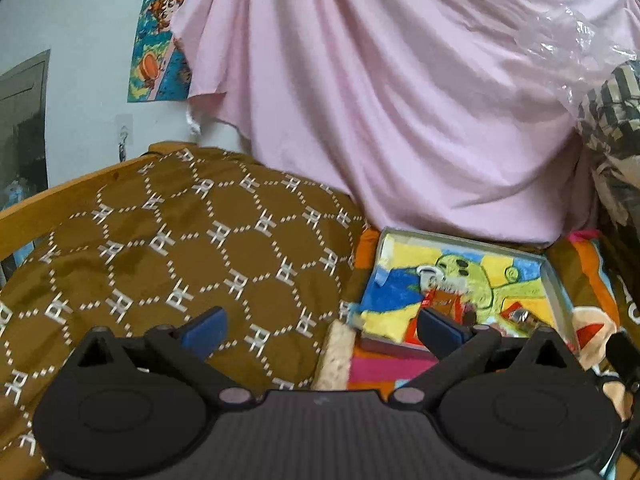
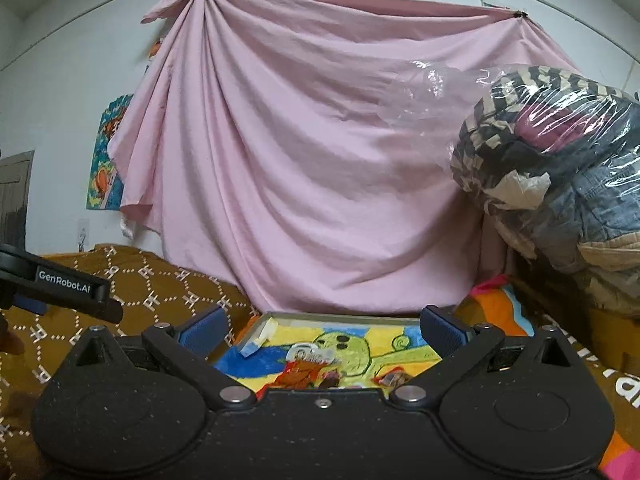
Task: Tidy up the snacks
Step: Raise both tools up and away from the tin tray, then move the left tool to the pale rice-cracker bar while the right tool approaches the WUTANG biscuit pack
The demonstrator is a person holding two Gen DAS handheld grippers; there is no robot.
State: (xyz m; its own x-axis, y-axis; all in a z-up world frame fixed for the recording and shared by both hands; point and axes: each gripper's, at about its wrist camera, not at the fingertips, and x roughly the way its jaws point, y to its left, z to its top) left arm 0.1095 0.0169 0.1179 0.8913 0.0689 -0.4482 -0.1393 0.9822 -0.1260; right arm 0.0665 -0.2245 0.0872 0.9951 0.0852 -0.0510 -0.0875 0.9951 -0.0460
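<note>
— What have you got on the left side?

— My left gripper (image 1: 322, 330) has its jaws spread wide with nothing between them. Under and ahead of the left jaw I see a brown quilt (image 1: 168, 248), soft, printed with white dotted hexagons. Just past the right jaw lies a shallow rectangular tray (image 1: 554, 276) with thin grey walls, lined with a fuzzy cartoon-print towel (image 1: 508, 280).

— And the snacks?

— Crinkly snack wrappers (image 1: 440, 296) sit in the tray, just beyond the right jaw tip; a smaller foil-like one (image 1: 524, 316) lies further right.

— The right side?

— My right gripper (image 2: 322, 330) is also wide open and empty. The tray (image 2: 280, 316) sits straight ahead between its jaws, wrappers (image 2: 308, 364) near the middle. Behind hangs a pink draped sheet (image 2: 300, 160); beyond the right jaw, a clear plastic bag of folded clothes (image 2: 560, 160).
</note>
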